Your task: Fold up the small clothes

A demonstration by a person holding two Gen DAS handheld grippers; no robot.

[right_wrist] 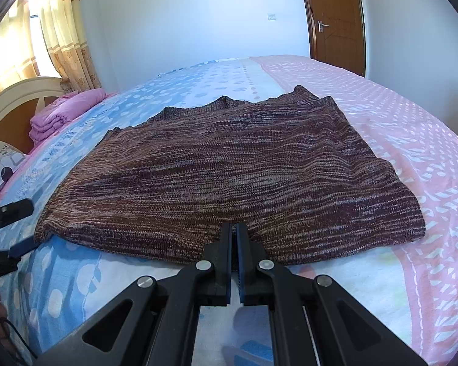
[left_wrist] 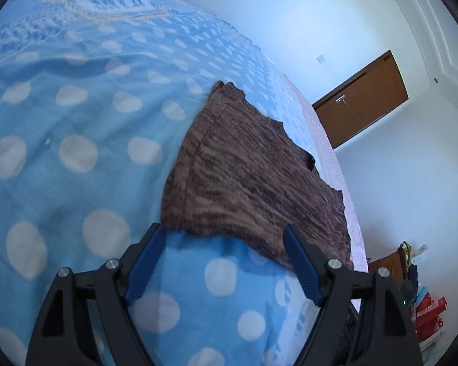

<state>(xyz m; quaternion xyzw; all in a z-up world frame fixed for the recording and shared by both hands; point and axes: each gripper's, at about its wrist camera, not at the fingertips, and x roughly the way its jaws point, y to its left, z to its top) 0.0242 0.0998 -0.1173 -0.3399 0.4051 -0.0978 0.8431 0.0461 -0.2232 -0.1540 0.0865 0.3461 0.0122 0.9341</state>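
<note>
Brown knit garment (right_wrist: 229, 164) lies flat on the bed (right_wrist: 412, 140); right gripper (right_wrist: 233, 228) pinches its near hem, left gripper (left_wrist: 226, 231) spread at a corner: slide one pad under before closing, then lift both evenly.

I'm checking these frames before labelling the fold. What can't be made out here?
- Right gripper: whether its shut fingers pinch the knitted garment; its own fingers cover the hem.
- Left gripper: right wrist view, cut off by the left edge.
- Garment's far side: left wrist view, blurred, foreshortened.
- Garment type: collar end too far to read.
</note>
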